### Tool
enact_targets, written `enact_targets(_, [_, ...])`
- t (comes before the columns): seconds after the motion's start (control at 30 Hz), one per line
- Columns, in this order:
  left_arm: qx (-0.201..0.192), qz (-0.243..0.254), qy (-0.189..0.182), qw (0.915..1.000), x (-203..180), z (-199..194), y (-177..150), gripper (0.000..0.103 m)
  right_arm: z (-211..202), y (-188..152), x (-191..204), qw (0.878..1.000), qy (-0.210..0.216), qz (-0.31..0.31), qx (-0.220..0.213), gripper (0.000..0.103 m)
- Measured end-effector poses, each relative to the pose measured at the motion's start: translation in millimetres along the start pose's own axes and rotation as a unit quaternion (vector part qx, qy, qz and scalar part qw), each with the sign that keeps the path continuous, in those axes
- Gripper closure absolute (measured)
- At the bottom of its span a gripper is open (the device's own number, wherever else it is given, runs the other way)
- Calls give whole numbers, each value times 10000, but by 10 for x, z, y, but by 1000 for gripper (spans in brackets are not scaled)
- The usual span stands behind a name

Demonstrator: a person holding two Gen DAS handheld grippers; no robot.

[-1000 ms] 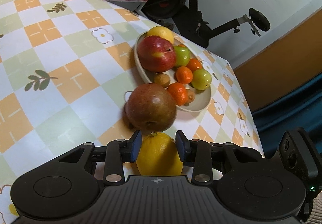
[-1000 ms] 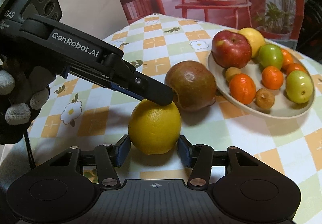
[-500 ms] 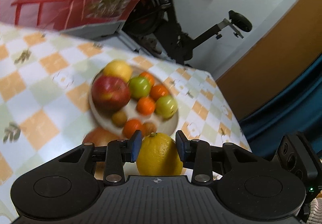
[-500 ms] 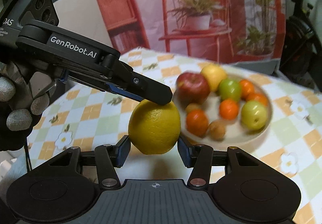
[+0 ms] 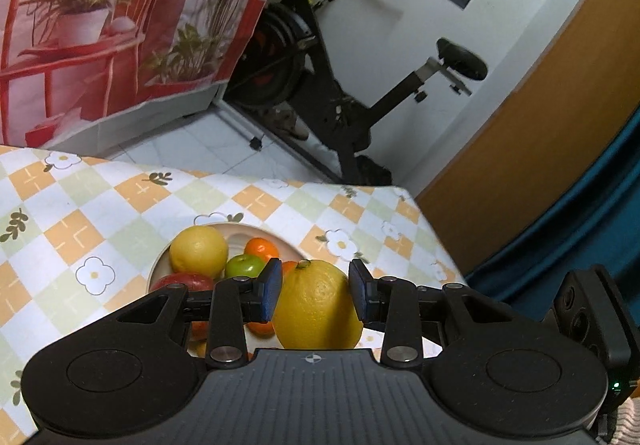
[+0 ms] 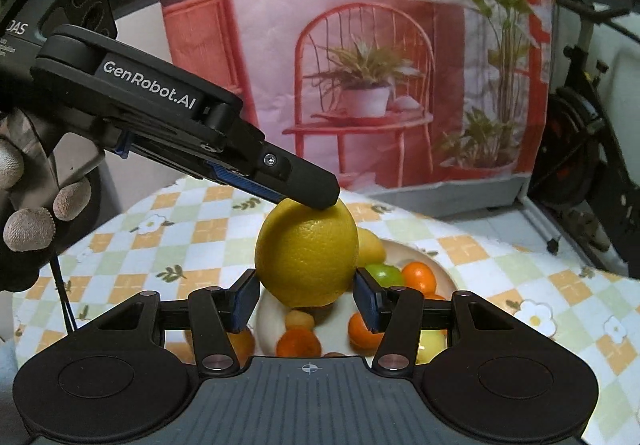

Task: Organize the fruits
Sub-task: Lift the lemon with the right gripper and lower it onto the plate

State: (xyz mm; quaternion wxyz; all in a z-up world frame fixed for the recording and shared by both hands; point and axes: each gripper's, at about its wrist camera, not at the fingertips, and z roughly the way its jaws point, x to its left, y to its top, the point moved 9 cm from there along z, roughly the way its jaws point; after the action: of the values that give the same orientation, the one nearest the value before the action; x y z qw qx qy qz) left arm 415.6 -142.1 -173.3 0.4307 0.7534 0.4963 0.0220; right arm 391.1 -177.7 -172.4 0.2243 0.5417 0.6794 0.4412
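**Lemon held in the air above the fruit plate**

The left gripper (image 5: 313,295) pinches a large yellow lemon (image 5: 318,307) between its two blue pads, one pad on each side of the fruit. In the right wrist view the same lemon (image 6: 307,253) hangs in the air, and one finger of the left gripper (image 6: 304,185) presses on its top.

The right gripper (image 6: 306,299) is spread. Its two pads stand on the left and the right of the lemon, low at its underside; if they touch the peel, I cannot tell.

Under the lemon is a beige plate (image 6: 404,255) on the table with the checked cloth (image 5: 120,197). In the plate lie another yellow fruit (image 5: 199,251), a green apple (image 5: 245,265), a red apple (image 5: 182,281) and some small orange tangerines (image 6: 418,276). A part of the plate is hidden behind the grippers.

A gloved hand (image 6: 28,213) holds the left gripper at the left edge of the right wrist view. Far behind the table stand a printed backdrop with a red chair (image 6: 364,93) and an exercise bike (image 5: 332,77).
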Motion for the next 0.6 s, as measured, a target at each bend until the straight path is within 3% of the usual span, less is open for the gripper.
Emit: enact_targets(0.6, [579,-238,204,9978,473,512,-74,65,645,-302,-308,9973,38,388,620,55])
